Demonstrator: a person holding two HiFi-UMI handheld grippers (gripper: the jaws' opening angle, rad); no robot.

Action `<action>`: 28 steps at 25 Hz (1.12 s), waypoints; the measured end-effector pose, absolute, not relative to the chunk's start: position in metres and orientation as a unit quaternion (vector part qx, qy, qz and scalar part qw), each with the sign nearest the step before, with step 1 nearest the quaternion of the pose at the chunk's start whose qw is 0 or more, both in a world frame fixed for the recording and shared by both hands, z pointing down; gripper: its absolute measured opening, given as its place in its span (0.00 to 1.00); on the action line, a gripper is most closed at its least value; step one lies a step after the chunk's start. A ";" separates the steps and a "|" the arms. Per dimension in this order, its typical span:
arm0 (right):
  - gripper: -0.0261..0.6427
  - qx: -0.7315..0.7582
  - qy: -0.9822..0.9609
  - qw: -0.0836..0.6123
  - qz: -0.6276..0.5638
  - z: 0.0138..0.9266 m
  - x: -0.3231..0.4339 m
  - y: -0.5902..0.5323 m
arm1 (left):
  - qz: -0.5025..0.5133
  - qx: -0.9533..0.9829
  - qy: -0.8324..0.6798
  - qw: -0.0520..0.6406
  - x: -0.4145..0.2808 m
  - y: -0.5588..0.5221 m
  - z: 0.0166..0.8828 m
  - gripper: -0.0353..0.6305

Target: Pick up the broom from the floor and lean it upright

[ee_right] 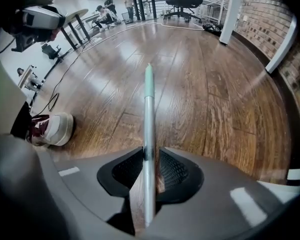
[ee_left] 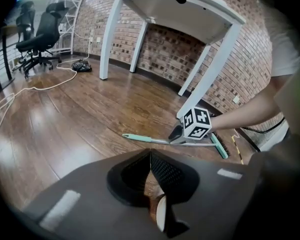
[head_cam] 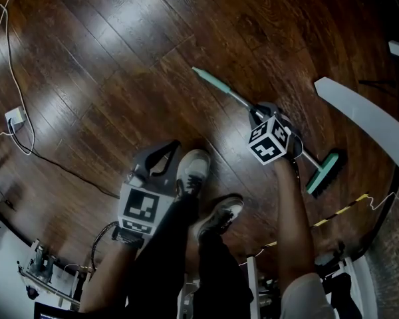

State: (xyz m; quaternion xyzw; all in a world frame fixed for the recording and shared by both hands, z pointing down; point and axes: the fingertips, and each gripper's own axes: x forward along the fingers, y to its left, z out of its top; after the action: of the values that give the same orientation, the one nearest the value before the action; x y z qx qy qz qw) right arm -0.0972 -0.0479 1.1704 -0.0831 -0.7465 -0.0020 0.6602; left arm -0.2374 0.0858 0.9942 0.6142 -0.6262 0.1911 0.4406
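Down on the dark wooden floor (head_cam: 120, 58) lies the broom (head_cam: 236, 98), flat on its side, with its teal-tipped handle pointing away from the person and its teal brush head (head_cam: 324, 171) near a leg of the white bench (ee_left: 212, 69).

The right hand-held gripper (head_cam: 263, 115) is right on top of it, pointing straight down and straddling the metal shaft (ee_right: 148, 114) a little way up from the brush head. In the right gripper view the shaft runs dead centre between the jaws. They sit close on either side, but a thin strip of floor shows beside one pad, so it is a loose straddle, not a clamp.

The left hand-held gripper (head_cam: 165, 153) hangs well apart from the broom, angled down just above the person's white shoe (head_cam: 193, 168). Its jaws meet at the tips with nothing held between them, and only floor and the shoe show through the gap behind them.

From the left gripper view the whole broom is in sight — every part of it down on the boards.
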 end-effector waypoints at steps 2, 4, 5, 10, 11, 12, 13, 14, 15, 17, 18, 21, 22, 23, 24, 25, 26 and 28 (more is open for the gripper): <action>0.21 -0.088 -0.741 0.666 0.004 1.175 -0.097 -0.046 | 0.191 0.615 -0.624 0.442 -0.235 0.086 0.996 0.06; 0.22 -0.096 -0.737 0.670 0.004 1.181 -0.095 -0.041 | 0.192 0.616 -0.622 0.444 -0.234 0.088 0.998 0.06; 0.23 -0.096 -0.736 0.671 0.001 1.183 -0.095 -0.040 | 0.194 0.616 -0.621 0.444 -0.234 0.088 0.999 0.06; 0.18 -0.073 -0.744 0.664 -0.004 1.186 -0.094 -0.043 | 0.196 0.594 -0.637 0.451 -0.251 0.102 1.004 0.06; 0.17 -0.073 -0.744 0.664 -0.008 1.186 -0.093 -0.042 | 0.199 0.591 -0.638 0.451 -0.254 0.104 1.005 0.06; 0.17 -0.074 -0.744 0.664 -0.012 1.186 -0.093 -0.042 | 0.203 0.591 -0.639 0.449 -0.257 0.106 1.005 0.06; 0.17 -0.073 -0.745 0.663 -0.016 1.185 -0.093 -0.042 | 0.207 0.591 -0.639 0.447 -0.259 0.107 1.004 0.06; 0.17 -0.071 -0.746 0.662 -0.019 1.182 -0.092 -0.042 | 0.209 0.591 -0.640 0.445 -0.260 0.107 1.002 0.06; 0.17 -0.068 -0.749 0.659 -0.022 1.176 -0.092 -0.041 | 0.210 0.591 -0.640 0.443 -0.261 0.107 0.999 0.06; 0.17 -0.064 -0.756 0.651 -0.027 1.161 -0.090 -0.039 | 0.211 0.591 -0.641 0.441 -0.261 0.106 0.990 0.06; 0.17 -0.063 -0.760 0.647 -0.028 1.150 -0.089 -0.038 | 0.210 0.591 -0.643 0.440 -0.261 0.104 0.985 0.06; 0.17 -0.057 -0.769 0.636 -0.030 1.114 -0.085 -0.040 | 0.198 0.587 -0.650 0.440 -0.259 0.097 0.963 0.06; 0.17 -0.052 -0.772 0.633 -0.032 1.100 -0.083 -0.042 | 0.195 0.588 -0.652 0.438 -0.257 0.093 0.954 0.06; 0.17 -0.047 -0.774 0.630 -0.034 1.086 -0.081 -0.045 | 0.193 0.591 -0.651 0.436 -0.254 0.089 0.944 0.06; 0.17 -0.041 -0.777 0.627 -0.036 1.071 -0.079 -0.047 | 0.192 0.596 -0.649 0.432 -0.250 0.085 0.934 0.06; 0.17 -0.033 -0.780 0.623 -0.037 1.055 -0.077 -0.050 | 0.191 0.601 -0.646 0.429 -0.245 0.080 0.923 0.06; 0.17 -0.024 -0.784 0.619 -0.039 1.039 -0.076 -0.053 | 0.190 0.607 -0.643 0.426 -0.241 0.075 0.913 0.06; 0.17 -0.005 -0.794 0.607 -0.040 1.003 -0.073 -0.061 | 0.187 0.619 -0.638 0.419 -0.233 0.063 0.893 0.06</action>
State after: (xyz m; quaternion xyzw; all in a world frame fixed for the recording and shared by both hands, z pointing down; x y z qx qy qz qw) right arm -0.0725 -0.0606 1.0034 -0.0048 -0.7935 -0.0397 0.6072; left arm -0.2333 0.0633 0.8929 0.6191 -0.6377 0.1866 0.4186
